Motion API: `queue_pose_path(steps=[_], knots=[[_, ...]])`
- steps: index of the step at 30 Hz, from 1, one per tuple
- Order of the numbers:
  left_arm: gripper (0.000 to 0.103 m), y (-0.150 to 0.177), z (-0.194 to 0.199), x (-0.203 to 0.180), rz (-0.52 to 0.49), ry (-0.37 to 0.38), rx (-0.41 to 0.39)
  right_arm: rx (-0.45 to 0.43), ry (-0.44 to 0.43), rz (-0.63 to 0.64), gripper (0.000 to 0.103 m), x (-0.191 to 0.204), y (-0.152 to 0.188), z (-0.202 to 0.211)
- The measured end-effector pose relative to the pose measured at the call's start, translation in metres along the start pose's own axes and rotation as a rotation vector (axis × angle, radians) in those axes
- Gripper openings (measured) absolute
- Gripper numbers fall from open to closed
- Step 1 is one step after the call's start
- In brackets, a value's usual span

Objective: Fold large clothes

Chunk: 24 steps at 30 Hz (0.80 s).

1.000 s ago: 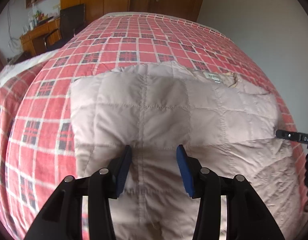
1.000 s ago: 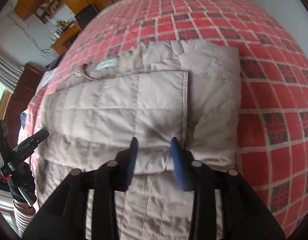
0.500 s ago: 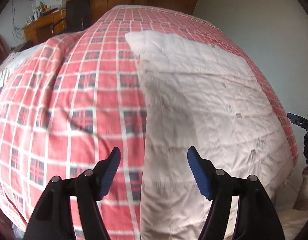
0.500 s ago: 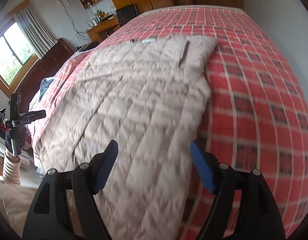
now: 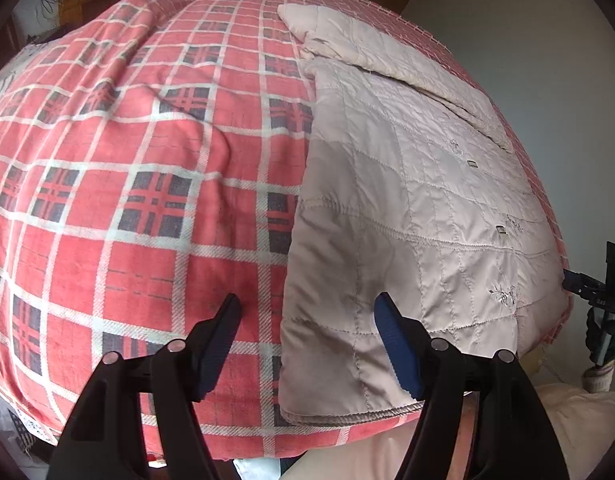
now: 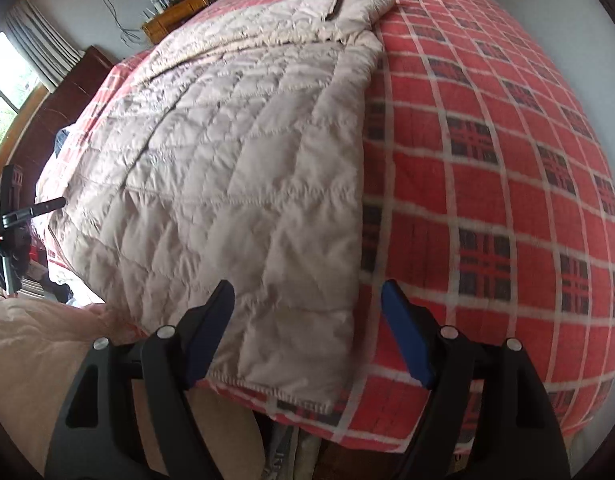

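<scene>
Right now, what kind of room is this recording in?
Most likely a home bedroom: a bed under a red plaid blanket, a quilted coat spread on it, a cluttered wooden desk and a curtained window.

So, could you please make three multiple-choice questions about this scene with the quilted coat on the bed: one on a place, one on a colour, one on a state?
1. Where does the beige quilted coat lie?
A. On a chair
B. On the bed cover
C. On the floor

2. What is the main colour of the checked bed cover?
A. Red
B. Green
C. Yellow

3. How are the left tool and right tool?
A. Both open, holding nothing
B. Both shut on the coat
C. Only the left one shut on the coat

Answers:
1 B, the coat is spread flat on top of the cover in both views.
2 A, red squares with white lines and dark crossings.
3 A, a wide gap shows between the blue pads of each tool, with no cloth between them.
</scene>
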State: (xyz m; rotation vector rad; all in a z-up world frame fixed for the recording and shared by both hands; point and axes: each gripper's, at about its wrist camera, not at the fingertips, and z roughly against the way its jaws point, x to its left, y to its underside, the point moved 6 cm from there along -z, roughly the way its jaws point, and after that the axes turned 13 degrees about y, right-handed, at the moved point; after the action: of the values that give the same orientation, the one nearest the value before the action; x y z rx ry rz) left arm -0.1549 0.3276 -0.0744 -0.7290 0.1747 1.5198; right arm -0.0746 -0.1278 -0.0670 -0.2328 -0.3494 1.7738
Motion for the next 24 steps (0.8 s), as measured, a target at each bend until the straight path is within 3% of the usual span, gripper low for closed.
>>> queue_pose_path(steps=[6, 9, 10, 14, 17, 21, 24], knots=[[0.069, 0.007, -0.007, -0.003, -0.009, 0.000, 0.018, 0.037, -0.006, -0.003, 0.070, 0.004, 0.013, -0.007], [0.068, 0.011, -0.008, -0.005, -0.005, 0.009, 0.024, 0.042, 0.001, 0.001, 0.061, 0.006, 0.017, -0.008], [0.067, 0.012, -0.009, -0.007, -0.010, 0.011, 0.029, 0.044, -0.001, 0.000, 0.053, 0.007, 0.018, -0.008], [0.038, 0.016, -0.011, -0.011, -0.021, 0.018, 0.048, 0.035, -0.024, -0.005, 0.026, 0.010, 0.022, -0.005], [0.019, 0.016, -0.011, -0.014, -0.027, 0.039, 0.047, 0.012, -0.035, -0.022, 0.013, 0.011, 0.018, -0.001], [0.011, 0.012, -0.005, -0.021, -0.025, 0.088, 0.019, -0.021, -0.077, -0.066, 0.009, 0.011, 0.013, 0.008], [0.010, 0.001, 0.012, -0.029, -0.011, 0.178, -0.034, -0.075, -0.123, -0.094, 0.008, 0.010, 0.002, 0.027]])
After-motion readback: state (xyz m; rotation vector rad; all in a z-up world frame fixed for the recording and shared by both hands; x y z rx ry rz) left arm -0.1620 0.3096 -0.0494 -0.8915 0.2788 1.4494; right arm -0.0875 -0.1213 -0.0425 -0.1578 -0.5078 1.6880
